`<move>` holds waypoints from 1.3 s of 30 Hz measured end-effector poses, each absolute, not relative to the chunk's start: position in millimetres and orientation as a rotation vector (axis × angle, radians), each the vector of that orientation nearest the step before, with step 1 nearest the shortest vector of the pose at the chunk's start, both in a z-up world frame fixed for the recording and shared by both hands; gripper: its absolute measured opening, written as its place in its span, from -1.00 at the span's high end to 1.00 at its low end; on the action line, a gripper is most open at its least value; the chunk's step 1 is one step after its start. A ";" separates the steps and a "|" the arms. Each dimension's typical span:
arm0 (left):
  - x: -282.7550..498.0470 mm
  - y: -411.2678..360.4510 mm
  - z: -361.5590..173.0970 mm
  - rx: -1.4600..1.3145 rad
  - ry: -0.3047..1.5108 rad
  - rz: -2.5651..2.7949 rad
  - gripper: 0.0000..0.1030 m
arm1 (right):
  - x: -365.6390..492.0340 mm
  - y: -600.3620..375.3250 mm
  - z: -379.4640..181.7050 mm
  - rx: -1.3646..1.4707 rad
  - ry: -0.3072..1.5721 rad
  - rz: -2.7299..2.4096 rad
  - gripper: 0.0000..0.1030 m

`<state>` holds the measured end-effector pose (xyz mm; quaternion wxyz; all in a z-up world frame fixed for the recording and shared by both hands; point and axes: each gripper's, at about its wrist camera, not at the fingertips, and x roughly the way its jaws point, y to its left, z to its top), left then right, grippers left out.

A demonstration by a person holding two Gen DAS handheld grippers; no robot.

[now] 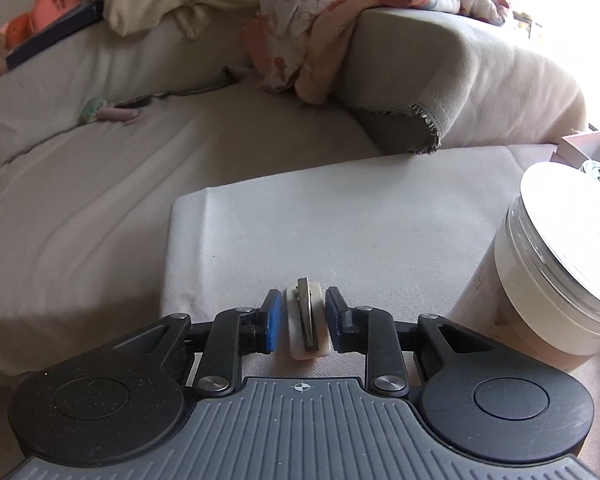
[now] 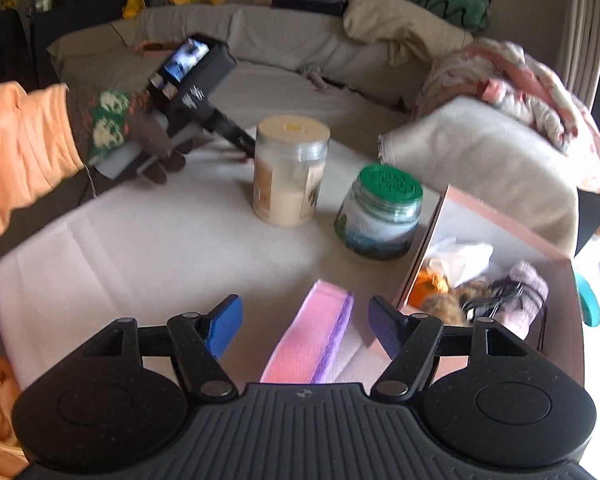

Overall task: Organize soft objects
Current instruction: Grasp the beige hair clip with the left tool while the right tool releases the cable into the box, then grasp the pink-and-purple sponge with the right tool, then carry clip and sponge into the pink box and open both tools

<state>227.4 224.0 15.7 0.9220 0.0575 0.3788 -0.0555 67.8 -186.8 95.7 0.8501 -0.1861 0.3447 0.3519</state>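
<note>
My left gripper [image 1: 300, 322] has its blue pads close on either side of a small white clip with a metal bar [image 1: 305, 326] that lies on the grey cloth; I cannot tell whether the pads touch it. My right gripper [image 2: 306, 326] is open above a pink and purple folded cloth [image 2: 314, 338] that lies between its fingers, untouched. To its right a pink box [image 2: 488, 224] holds soft items: an orange plush [image 2: 430, 286], a white cloth [image 2: 466, 254], a brown fuzzy thing and a mauve knit piece. The left gripper [image 2: 242, 144] shows in the right wrist view, held by a gloved hand.
A tall jar with a cream lid [image 2: 290, 170] and a green-lidded jar [image 2: 382, 210] stand on the cloth; the tall jar [image 1: 556, 264] is right of my left gripper. A sofa [image 1: 180, 64] behind carries a floral blanket [image 1: 312, 20], a beige pillow and toys.
</note>
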 end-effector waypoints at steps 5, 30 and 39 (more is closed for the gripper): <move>223.8 220.3 16.9 0.114 0.775 -0.111 0.51 | 78.0 -188.9 80.9 -0.380 0.790 0.703 -0.36; 52.0 179.0 40.3 0.012 0.773 -0.333 0.55 | 24.5 -250.5 119.2 -0.289 0.703 0.657 0.41; 18.0 71.4 43.1 -0.012 0.874 -0.698 0.55 | 0.3 -331.4 128.2 -0.186 0.617 0.472 0.41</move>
